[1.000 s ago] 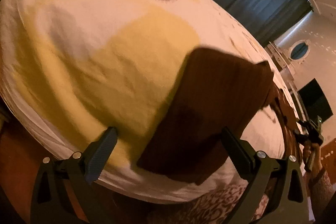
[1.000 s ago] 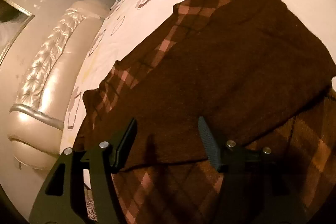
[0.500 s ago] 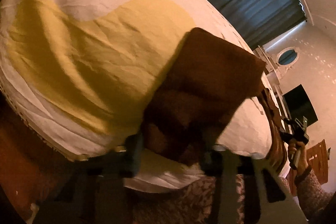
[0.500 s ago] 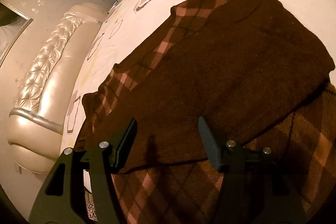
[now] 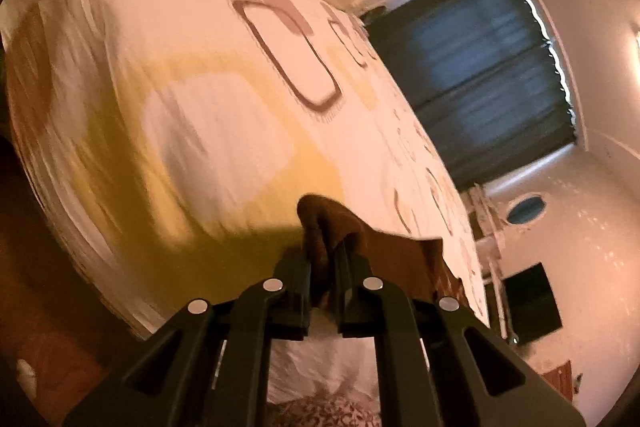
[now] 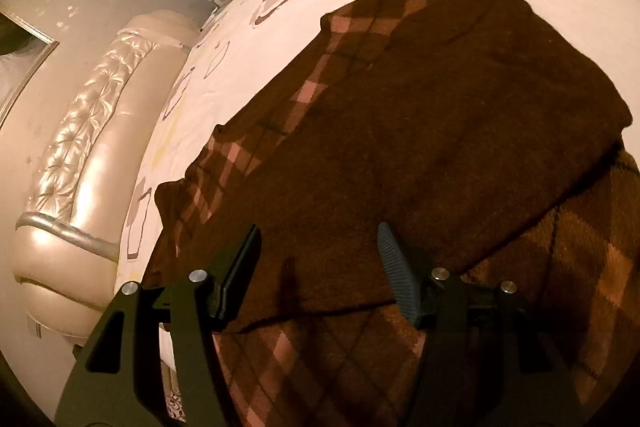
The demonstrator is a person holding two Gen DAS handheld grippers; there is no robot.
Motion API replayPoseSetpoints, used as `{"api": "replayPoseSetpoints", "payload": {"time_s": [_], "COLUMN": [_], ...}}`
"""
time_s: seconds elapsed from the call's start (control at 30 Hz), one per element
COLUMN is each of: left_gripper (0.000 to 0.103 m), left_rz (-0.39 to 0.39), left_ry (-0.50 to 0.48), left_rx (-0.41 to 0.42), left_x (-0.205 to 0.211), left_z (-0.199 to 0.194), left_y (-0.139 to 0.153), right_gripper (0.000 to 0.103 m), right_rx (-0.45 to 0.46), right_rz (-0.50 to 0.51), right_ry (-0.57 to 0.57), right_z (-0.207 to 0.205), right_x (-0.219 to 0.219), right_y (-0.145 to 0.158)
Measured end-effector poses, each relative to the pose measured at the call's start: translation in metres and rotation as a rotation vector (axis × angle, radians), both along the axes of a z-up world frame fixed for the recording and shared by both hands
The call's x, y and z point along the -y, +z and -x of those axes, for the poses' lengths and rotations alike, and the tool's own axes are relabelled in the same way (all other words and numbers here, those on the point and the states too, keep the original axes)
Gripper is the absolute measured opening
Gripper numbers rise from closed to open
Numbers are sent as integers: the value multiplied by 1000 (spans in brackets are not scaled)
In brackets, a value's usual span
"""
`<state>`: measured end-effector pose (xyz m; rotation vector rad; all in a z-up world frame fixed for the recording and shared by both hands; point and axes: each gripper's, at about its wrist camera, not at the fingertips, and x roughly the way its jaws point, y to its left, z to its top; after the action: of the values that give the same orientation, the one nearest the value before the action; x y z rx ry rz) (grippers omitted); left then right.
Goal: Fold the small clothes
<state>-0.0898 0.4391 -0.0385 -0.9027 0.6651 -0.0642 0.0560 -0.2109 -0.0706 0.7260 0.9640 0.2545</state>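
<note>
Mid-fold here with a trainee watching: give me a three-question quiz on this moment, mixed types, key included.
1. True or false: the left gripper is shut on the brown garment.
2. The right gripper is: A) open above the garment, B) clamped on the headboard, C) out of view.
3. Fill in: the garment lies on a patterned ___.

Key: 1 true; 2 A; 3 bedsheet.

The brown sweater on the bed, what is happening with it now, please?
A person is folding a brown argyle sweater on a bed with a patterned sheet, using handheld tongs. The left tongs are shut on a pinched corner of the brown fabric. The right tongs are open, poised over the sweater's plain brown folded part, gripping nothing.
</note>
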Motion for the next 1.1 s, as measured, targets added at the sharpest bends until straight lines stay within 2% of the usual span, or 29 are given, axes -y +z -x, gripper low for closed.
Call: {"api": "replayPoseSetpoints", "payload": {"time_s": [0.13, 0.3, 0.43, 0.63, 0.8, 0.93, 0.97, 1.03, 1.1], "left_gripper": [8, 8, 8, 8, 8, 8, 8, 8, 8], "left_rz": [-36, -16, -34, -49, -89, -108, -138, -184, -201], "left_ry": [8, 22, -43, -247, -478, -636, -680, -720, -770], "left_rx": [-48, 13, 62, 168, 253, 236, 225, 209, 157], "left_x": [-2, -2, 39, 140, 266, 363, 398, 435, 481], "left_z": [-12, 1, -4, -44, -91, -115, -122, -125, -133], "left_y": [20, 58, 95, 164, 210, 205, 197, 179, 152], "right_gripper": [60, 60, 60, 60, 60, 61, 61, 61, 61], "right_rx": [0, -8, -13, -16, 3, 14, 12, 9, 7], "right_rz": [-4, -17, -25, -46, -60, -63, -61, -55, -47], "right_ry": [-1, -6, -8, -14, 2, 12, 16, 22, 25], "right_z": [0, -1, 1, 13, 26, 35, 37, 42, 46], "right_x": [1, 2, 3, 8, 19, 33, 37, 44, 51], "right_y": [0, 1, 2, 12, 22, 28, 29, 29, 29]}}
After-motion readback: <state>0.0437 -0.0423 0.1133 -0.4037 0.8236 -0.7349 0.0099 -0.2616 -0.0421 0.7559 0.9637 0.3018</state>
